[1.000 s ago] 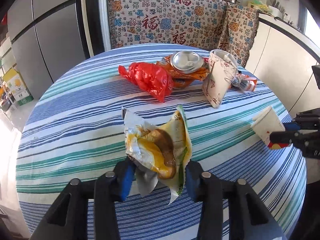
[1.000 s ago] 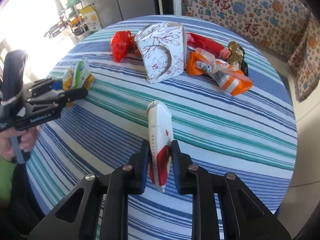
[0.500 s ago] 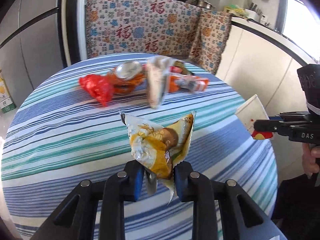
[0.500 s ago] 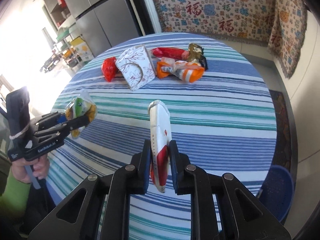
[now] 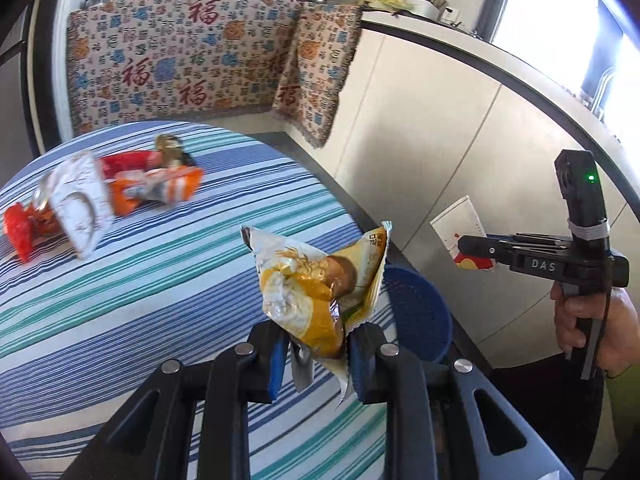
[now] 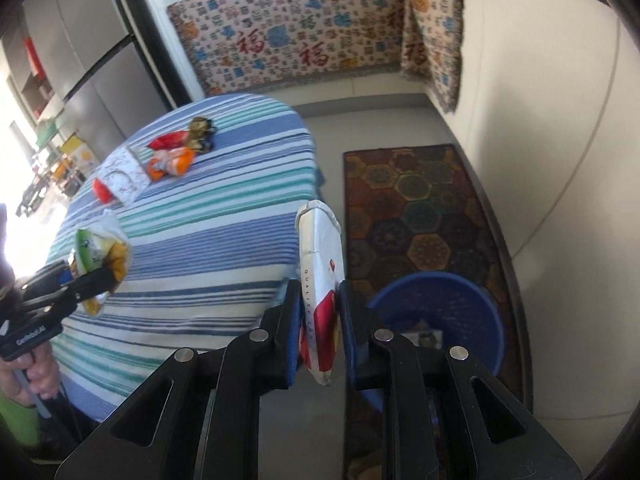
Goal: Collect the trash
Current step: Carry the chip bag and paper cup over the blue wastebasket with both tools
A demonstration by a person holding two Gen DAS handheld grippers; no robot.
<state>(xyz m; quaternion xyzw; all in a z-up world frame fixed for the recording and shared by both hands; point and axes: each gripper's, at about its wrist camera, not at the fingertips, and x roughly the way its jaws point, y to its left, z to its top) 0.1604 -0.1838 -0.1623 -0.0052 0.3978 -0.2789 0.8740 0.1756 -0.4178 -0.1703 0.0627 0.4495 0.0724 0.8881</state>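
Note:
My left gripper [image 5: 316, 356] is shut on a crumpled yellow snack bag [image 5: 316, 284], held above the table's right edge. It also shows in the right wrist view [image 6: 100, 256]. My right gripper [image 6: 320, 320] is shut on a flattened white and red paper cup [image 6: 322, 272], held off the table, left of a blue basket [image 6: 444, 304] on the floor. The basket shows behind the snack bag in the left wrist view [image 5: 420, 312], with the cup [image 5: 460, 228] beyond it.
The round table with a striped cloth [image 5: 140, 280] still holds a white patterned paper bag [image 5: 80, 204], a red plastic bag [image 5: 18, 228], an orange wrapper [image 5: 160, 188] and other wrappers. A patterned rug [image 6: 420, 200] lies by white cabinets [image 5: 420, 140].
Both grippers have swung right, away from the table's middle, carrying the snack bag and the cup. The blue basket on the floor has come into view under them.

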